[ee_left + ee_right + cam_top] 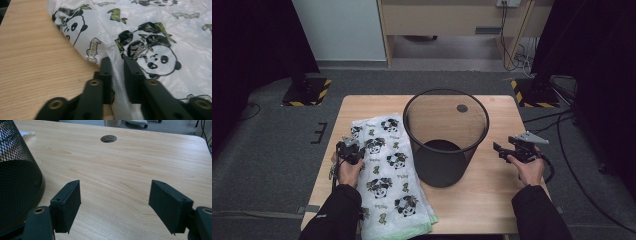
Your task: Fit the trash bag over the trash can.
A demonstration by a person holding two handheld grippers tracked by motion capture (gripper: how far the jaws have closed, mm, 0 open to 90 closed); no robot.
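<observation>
Left gripper (117,63) pinches the panda bag (150,32) at its edge; right gripper (115,202) waits released.

The white plastic bag, printed with pandas, lies flat on the left half of the counter (482,200), just beside the black mesh bin (445,137) that stands upright at the middle. In the left gripper view the two black fingers (106,72) stand nearly together with a raised fold of the bag's film clenched between them, right at the bag's left border where bare wood begins. The right gripper rests in the person's hand on the counter to the right of the bin, its fingers (68,202) spread wide over bare wood with nothing between them, the bin's mesh wall close at their left.
</observation>
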